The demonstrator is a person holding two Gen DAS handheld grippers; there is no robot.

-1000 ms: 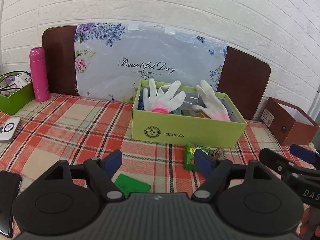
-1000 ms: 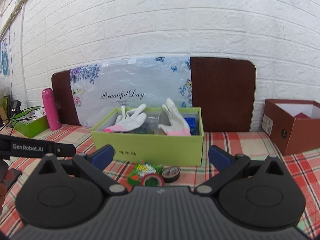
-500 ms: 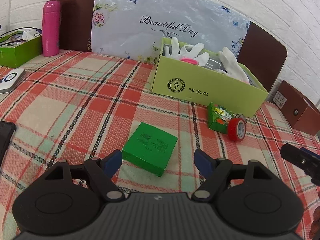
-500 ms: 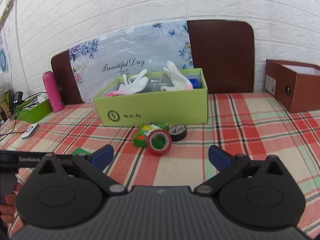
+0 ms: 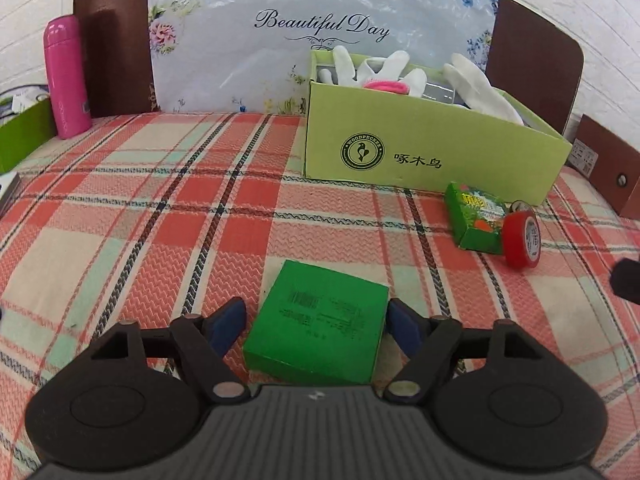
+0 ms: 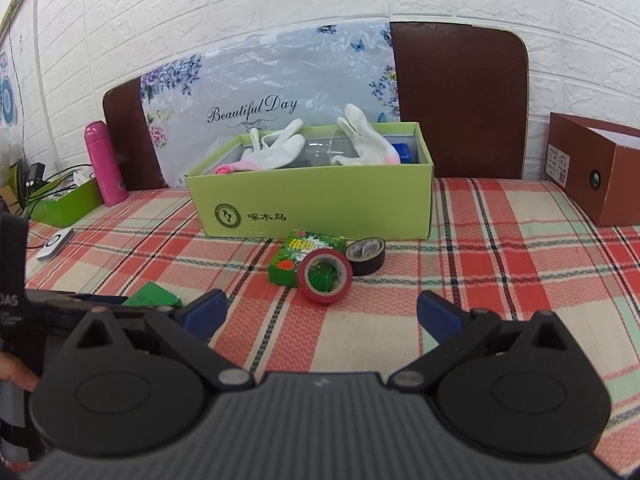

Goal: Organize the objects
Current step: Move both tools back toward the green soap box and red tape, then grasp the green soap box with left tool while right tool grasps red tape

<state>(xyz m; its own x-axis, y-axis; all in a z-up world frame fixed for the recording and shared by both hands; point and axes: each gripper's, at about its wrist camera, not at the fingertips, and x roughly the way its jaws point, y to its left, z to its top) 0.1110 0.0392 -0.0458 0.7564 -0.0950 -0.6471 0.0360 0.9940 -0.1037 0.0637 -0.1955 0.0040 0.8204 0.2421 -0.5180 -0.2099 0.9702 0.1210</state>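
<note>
Red-plaid tablecloth (image 5: 160, 216), lime box (image 5: 432, 148), green carton (image 5: 320, 328), pink bottle (image 5: 66, 76).

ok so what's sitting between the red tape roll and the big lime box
The small printed green box, lying between the red tape roll and the lime box; right wrist view shows it.

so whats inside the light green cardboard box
In the light green box: two white gloves with pink cuffs, something clear and plastic between them, and a blue item at the far right. Its walls and the gloves hide anything lower down.

Far ahead of our left gripper and off to its left we see a pink bottle (image 5: 66, 76) standing upright. Behind it a floral "Beautiful Day" sheet (image 5: 320, 36) leans against a brown board (image 6: 460, 100).
</note>
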